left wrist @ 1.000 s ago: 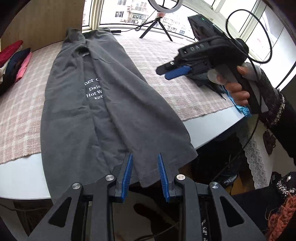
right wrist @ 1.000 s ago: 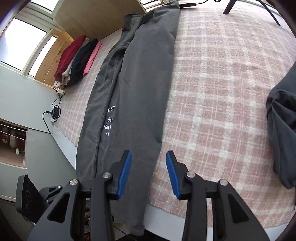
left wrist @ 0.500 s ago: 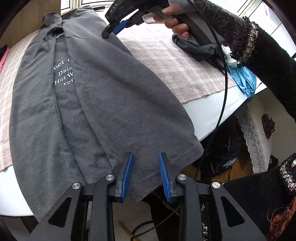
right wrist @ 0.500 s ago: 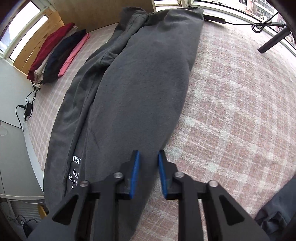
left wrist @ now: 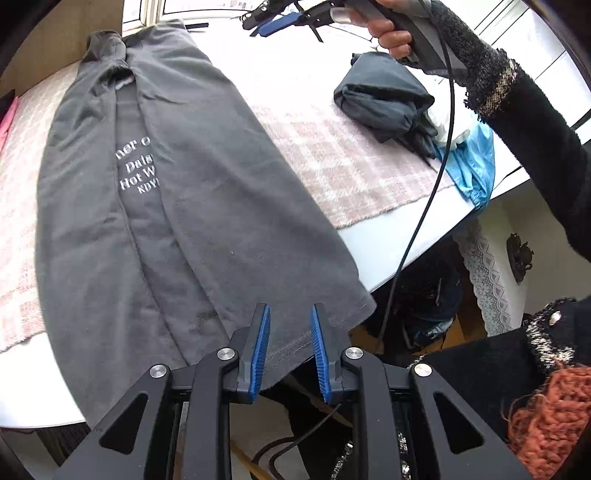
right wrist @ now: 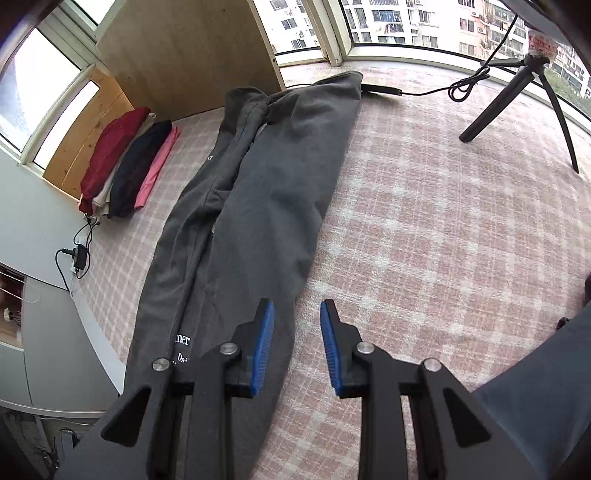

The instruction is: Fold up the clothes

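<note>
Far left, against the wooden panel point(right wrist: 184, 51): a stack of folded clothes point(right wrist: 125, 162), red, cream, dark and pink.

Centre-left: grey T-shirt point(left wrist: 177, 206), both sides folded inward into a long strip with white lettering showing. It lies lengthwise on the pink checked cloth point(right wrist: 424, 229) covering the white table point(left wrist: 373, 243); collar end toward the window, hem hanging over the near table edge.

Left gripper point(left wrist: 290, 343): over the hanging hem, blue fingers point(left wrist: 258, 350) either side of the hem fabric, jaws closing. A clear gap shows on each side of the cloth; pads not pressing on it.

Right gripper point(right wrist: 297, 339): above the shirt's right-hand folded edge, about mid-length. Jaws opening, nothing between them; only checked cloth and the shirt edge seen below through the gap. In the left wrist view it is held up high by a hand point(left wrist: 391, 33) in a black knit sleeve point(left wrist: 517, 96).

Right: a rumpled dark garment point(left wrist: 384, 96) on the cloth, a blue one point(left wrist: 476, 162) beside it at the table edge. Tripod point(right wrist: 517, 85) and a cable point(right wrist: 424, 90) near the window.
</note>
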